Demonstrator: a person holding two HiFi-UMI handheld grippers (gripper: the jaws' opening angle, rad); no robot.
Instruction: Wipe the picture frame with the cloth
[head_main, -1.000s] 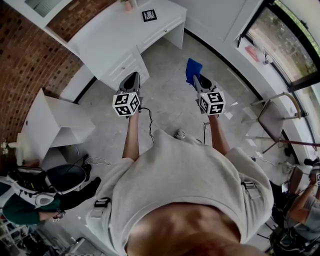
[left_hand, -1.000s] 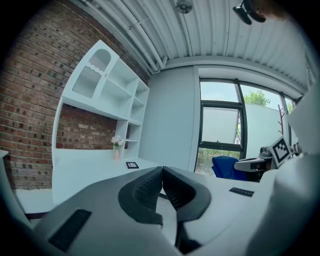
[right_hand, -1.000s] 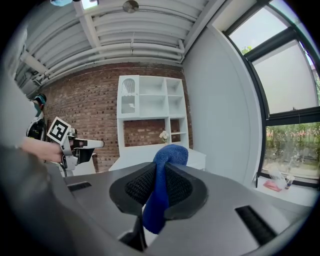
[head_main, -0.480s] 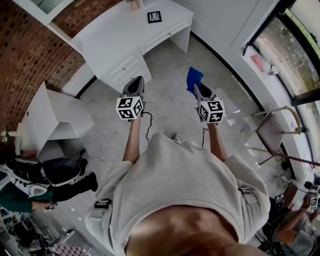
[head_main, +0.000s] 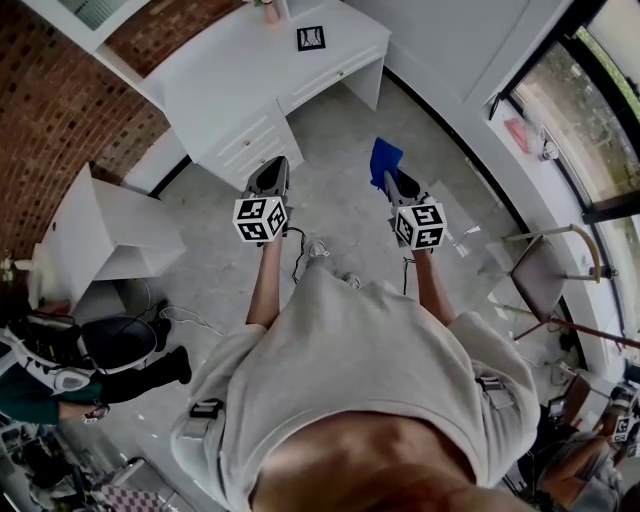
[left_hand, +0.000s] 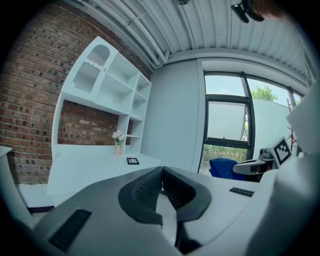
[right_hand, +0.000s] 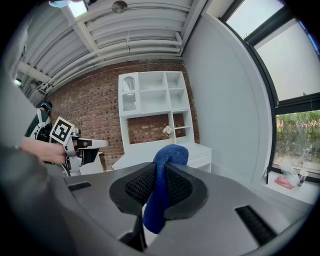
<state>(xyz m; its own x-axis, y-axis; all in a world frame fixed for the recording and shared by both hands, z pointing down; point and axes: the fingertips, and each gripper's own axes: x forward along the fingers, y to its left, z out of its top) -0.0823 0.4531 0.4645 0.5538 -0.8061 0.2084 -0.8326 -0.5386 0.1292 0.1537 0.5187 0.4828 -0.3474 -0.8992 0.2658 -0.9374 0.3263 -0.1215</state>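
A small black picture frame (head_main: 311, 38) lies flat on the white desk (head_main: 230, 70) at the top of the head view; in the left gripper view the frame (left_hand: 132, 160) shows small on the desktop. My right gripper (head_main: 392, 180) is shut on a blue cloth (head_main: 384, 160), which bulges above the jaws and hangs below them, blue cloth (right_hand: 162, 185). My left gripper (head_main: 271, 174) is shut with nothing between its jaws. Both grippers are held over the floor, well short of the desk.
A small vase of flowers (left_hand: 117, 142) stands on the desk near a white shelf unit (left_hand: 107, 85). A low white cabinet (head_main: 105, 245) stands at the left. Bags and a seated person (head_main: 60, 385) are at the lower left. A chair (head_main: 545, 270) is at the right by the window.
The view has shifted slightly toward the desk, and both grippers sit a little lower in frame. A shoe now shows ahead of the body. The cloth stays clamped.
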